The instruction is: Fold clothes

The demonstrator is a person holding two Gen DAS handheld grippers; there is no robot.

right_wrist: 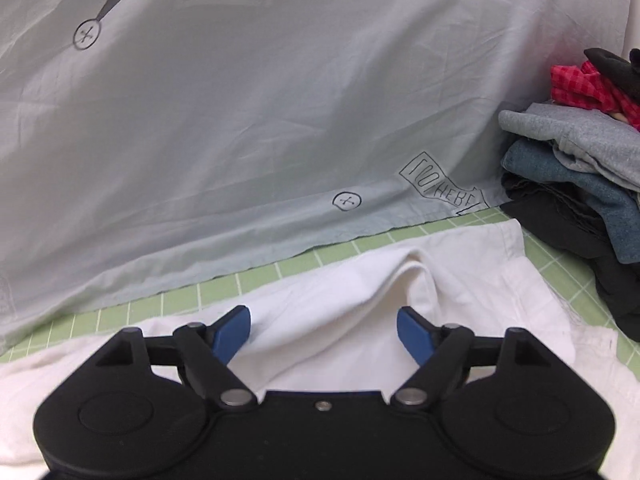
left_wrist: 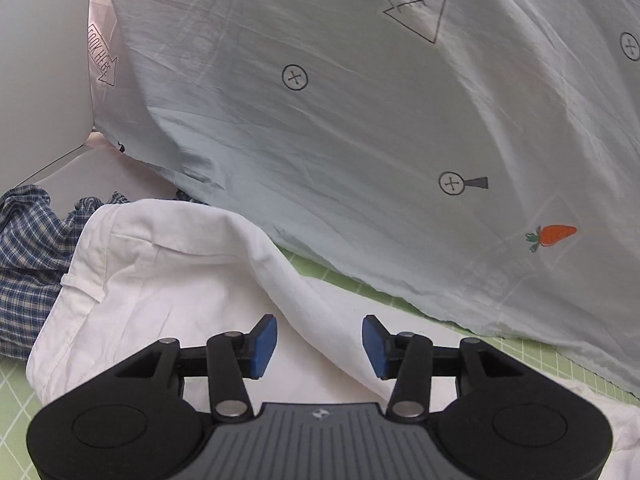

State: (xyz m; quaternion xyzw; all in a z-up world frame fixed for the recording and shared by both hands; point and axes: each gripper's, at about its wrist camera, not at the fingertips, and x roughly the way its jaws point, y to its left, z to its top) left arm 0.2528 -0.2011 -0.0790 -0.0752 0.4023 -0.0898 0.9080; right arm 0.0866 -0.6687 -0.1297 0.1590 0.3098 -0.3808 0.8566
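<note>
A white garment (left_wrist: pixel 172 264) lies rumpled on the green grid mat (left_wrist: pixel 552 354). My left gripper (left_wrist: pixel 319 346) is open just above it, blue pads apart, with a raised fold of the cloth running between them. In the right wrist view the same white garment (right_wrist: pixel 360 300) spreads across the mat (right_wrist: pixel 224 284). My right gripper (right_wrist: pixel 324 336) is open over it, a puckered ridge of cloth ahead of the pads. Neither gripper holds anything.
A pale blue printed sheet (left_wrist: pixel 340 120) hangs as a backdrop behind the mat, also in the right wrist view (right_wrist: pixel 240 120). A blue plaid garment (left_wrist: pixel 28 256) lies at the left. A stack of folded clothes (right_wrist: pixel 576 184) stands at the right.
</note>
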